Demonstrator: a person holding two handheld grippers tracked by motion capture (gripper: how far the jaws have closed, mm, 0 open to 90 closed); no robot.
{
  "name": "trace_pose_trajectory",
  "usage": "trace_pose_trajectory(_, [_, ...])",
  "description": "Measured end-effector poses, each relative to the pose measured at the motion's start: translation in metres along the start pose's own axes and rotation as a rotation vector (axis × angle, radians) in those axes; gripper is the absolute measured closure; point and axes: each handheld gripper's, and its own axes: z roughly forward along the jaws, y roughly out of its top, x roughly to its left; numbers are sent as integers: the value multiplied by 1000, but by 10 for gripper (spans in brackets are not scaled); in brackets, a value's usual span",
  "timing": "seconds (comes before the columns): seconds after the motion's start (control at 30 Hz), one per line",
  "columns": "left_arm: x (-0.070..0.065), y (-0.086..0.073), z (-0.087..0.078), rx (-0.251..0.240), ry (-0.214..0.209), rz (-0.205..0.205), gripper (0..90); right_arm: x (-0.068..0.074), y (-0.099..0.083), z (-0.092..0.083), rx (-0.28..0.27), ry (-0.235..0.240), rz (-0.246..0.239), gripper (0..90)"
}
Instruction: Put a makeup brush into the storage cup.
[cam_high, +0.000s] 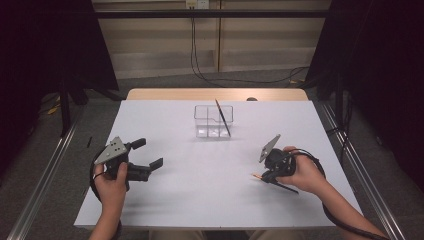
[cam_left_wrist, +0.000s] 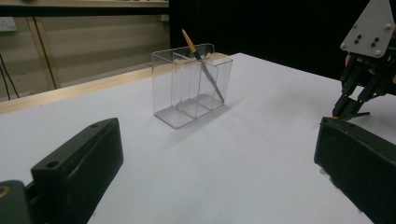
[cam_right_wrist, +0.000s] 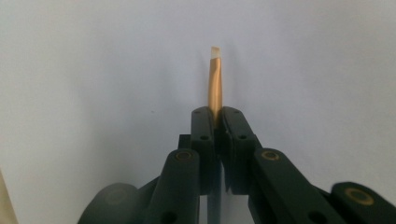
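Note:
A clear plastic holder (cam_high: 205, 131) (cam_left_wrist: 175, 91) with three compartments stands at the middle back of the white table (cam_high: 200, 200). A thin dark brush (cam_high: 223, 119) (cam_left_wrist: 207, 74) leans in its right compartment, orange end up. My right gripper (cam_high: 263, 176) (cam_right_wrist: 215, 116) lies low over the table at the right, shut on a second thin brush (cam_high: 287, 188) (cam_right_wrist: 215, 79). That brush's gold ferrule and pale tip stick out past the jaws. My left gripper (cam_high: 148, 153) (cam_left_wrist: 217, 135) rests at the left, open with nothing between its fingers, facing the holder.
The table's wooden back edge (cam_high: 215, 94) lies just behind the holder. Cables (cam_high: 200, 70) run across the floor beyond it. Metal rails (cam_high: 45, 175) flank the table on both sides. My right gripper (cam_left_wrist: 352, 105) stands at the far right of the left gripper view.

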Motion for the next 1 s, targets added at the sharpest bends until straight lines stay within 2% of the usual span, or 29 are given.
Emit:
trace_pose_trajectory(0.13, [0,0,0,1,-1,1,12,-1,-2,-5,-65,-13,61,845])
trace_pose_trajectory(0.3, [1,0,-1,1,1,2,11,-2,-4,-11,-152,-36,98,846])
trace_pose_trajectory(0.37, [0,0,-1,0,2,1,12,-2,-5,-15,-187,-32,129,846])
trace_pose_trajectory(0.43, [0,0,-1,0,2,3,12,-2,-7,-17,-212,-38,127,846])
trace_pose_trajectory(0.63, [0,0,-1,1,3,3,11,-3,-11,-24,-315,-46,171,846])
trace_pose_trajectory(1.0, [1,0,-1,-1,6,-1,12,-2,-17,-32,-469,-93,215,846])
